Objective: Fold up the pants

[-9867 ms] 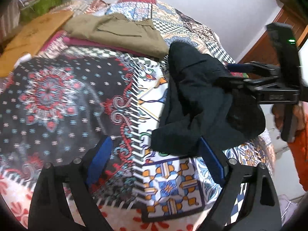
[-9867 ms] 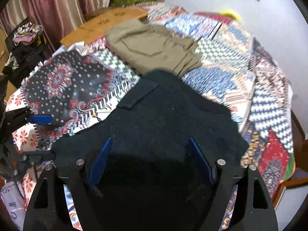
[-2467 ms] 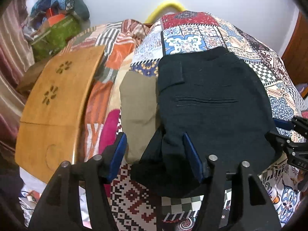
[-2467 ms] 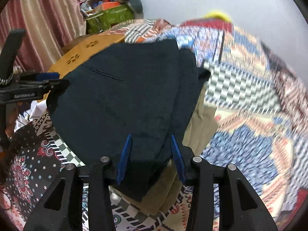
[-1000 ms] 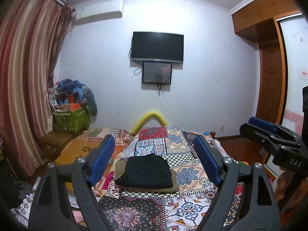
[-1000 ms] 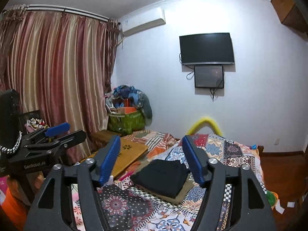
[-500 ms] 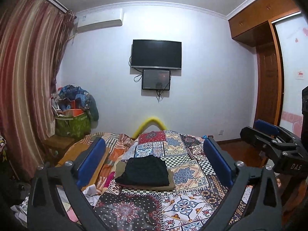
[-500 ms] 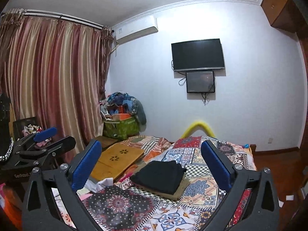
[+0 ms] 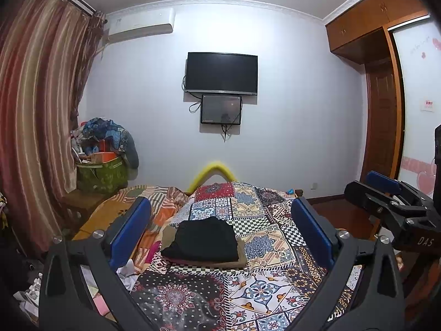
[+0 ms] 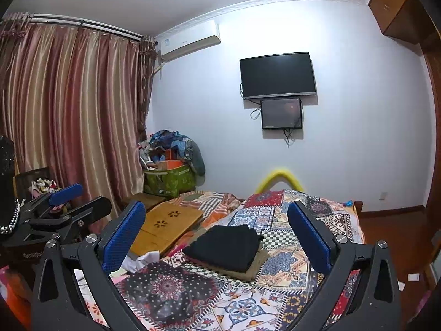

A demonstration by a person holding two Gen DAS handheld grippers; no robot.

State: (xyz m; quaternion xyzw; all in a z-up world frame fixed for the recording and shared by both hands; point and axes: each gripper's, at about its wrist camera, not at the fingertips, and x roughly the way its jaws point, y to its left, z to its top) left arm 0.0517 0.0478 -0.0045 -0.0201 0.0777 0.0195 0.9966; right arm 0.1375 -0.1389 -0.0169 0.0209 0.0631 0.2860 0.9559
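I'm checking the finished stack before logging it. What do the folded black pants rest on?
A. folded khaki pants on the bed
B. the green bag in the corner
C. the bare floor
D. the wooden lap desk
A: the black pants lie on the folded khaki pants, on the patterned bedspread, apart from the wooden lap desk.

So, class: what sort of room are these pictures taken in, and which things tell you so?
Most likely a bedroom in a home. A bed with a patchwork cover fills the middle, folded black pants lie on it, a television hangs on the wall, and a wardrobe stands at one side.
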